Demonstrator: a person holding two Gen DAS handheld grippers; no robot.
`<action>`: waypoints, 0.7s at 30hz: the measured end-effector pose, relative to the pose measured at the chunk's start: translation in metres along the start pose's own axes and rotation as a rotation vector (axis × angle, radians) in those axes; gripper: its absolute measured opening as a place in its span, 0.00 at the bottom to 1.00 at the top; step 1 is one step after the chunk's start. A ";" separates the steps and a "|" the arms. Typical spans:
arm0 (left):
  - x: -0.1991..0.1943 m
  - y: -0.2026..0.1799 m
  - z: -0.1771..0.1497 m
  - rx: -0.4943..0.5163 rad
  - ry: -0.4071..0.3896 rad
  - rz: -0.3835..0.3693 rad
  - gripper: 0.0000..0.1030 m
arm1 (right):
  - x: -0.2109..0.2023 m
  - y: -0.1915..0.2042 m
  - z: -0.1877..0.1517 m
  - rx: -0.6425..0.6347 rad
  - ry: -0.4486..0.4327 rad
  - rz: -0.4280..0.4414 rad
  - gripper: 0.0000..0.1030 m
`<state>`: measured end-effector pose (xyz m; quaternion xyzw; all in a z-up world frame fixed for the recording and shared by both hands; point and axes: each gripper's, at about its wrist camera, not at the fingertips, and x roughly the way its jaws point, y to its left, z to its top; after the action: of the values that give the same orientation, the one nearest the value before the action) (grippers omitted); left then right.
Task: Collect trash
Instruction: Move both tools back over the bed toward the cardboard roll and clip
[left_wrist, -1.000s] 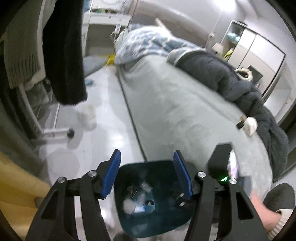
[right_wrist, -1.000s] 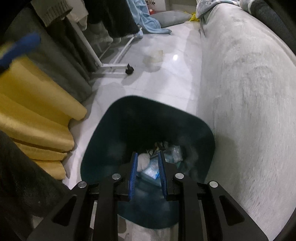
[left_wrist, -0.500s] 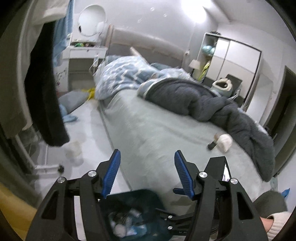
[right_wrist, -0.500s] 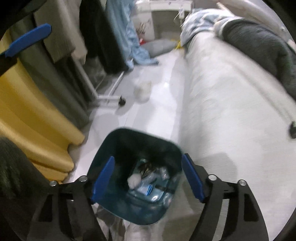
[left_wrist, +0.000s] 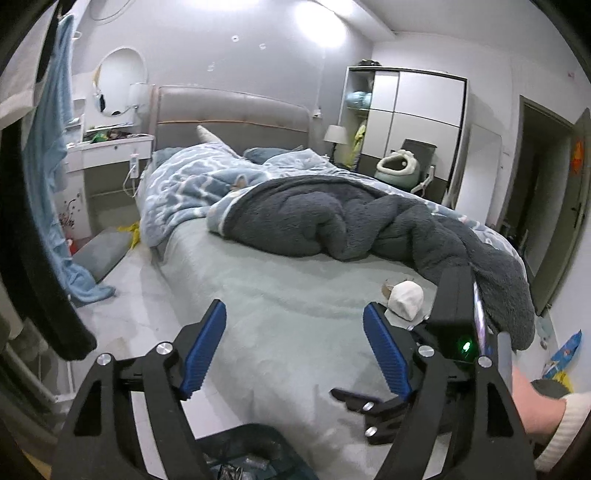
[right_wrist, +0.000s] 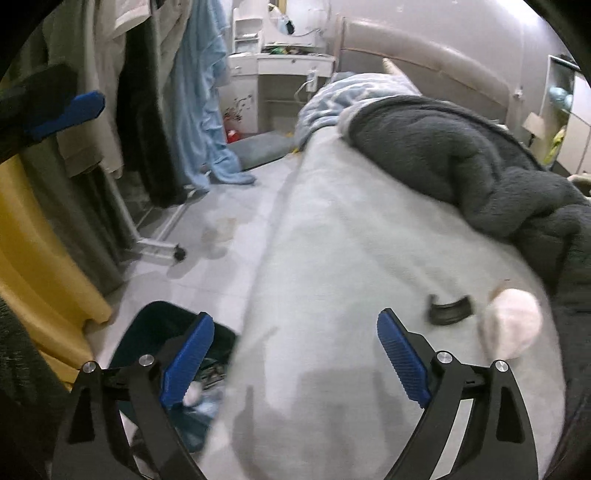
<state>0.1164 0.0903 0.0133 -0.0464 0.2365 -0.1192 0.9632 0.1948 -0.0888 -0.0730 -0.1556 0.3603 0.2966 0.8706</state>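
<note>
Trash is what we see in two places: some lies in the dark blue bin (right_wrist: 155, 332) on the floor beside the bed (left_wrist: 280, 295), and a crumpled white wad (left_wrist: 405, 299) rests on the pale sheet near the foot of the bed, just below the edge of the dark grey blanket (left_wrist: 369, 225). A small dark curved piece (right_wrist: 450, 314) lies on the sheet just beside the wad, though blur keeps us from saying what it is.

Our left gripper (left_wrist: 295, 350) has its jaws wide and opening, with nothing between the blue pads. Our right gripper (right_wrist: 295, 362) likewise has its jaws wide and opening, and nothing is between them; its left pad sits in front of the bin and its right pad over the sheet. In the left wrist view we see the right gripper's black body and green light at the right, with a hand (left_wrist: 532, 402) in a pale cuff behind it.

A blue patterned duvet (left_wrist: 192, 184) is bunched toward the padded headboard (left_wrist: 229, 118). Clothes hang on a rack (right_wrist: 155, 110) at the left, above the tiled floor (right_wrist: 229, 258).
</note>
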 end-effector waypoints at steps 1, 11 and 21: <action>0.006 0.000 -0.001 -0.001 0.005 -0.002 0.78 | 0.001 -0.007 -0.003 0.007 -0.002 -0.010 0.89; 0.058 -0.020 0.000 0.036 0.056 -0.086 0.78 | -0.001 -0.080 -0.014 0.085 -0.038 -0.078 0.89; 0.120 -0.055 -0.005 0.132 0.118 -0.159 0.78 | -0.021 -0.158 -0.023 0.199 -0.133 -0.101 0.91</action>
<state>0.2055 0.0067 -0.0367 0.0056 0.2798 -0.2129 0.9361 0.2696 -0.2307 -0.0644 -0.0662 0.3212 0.2250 0.9175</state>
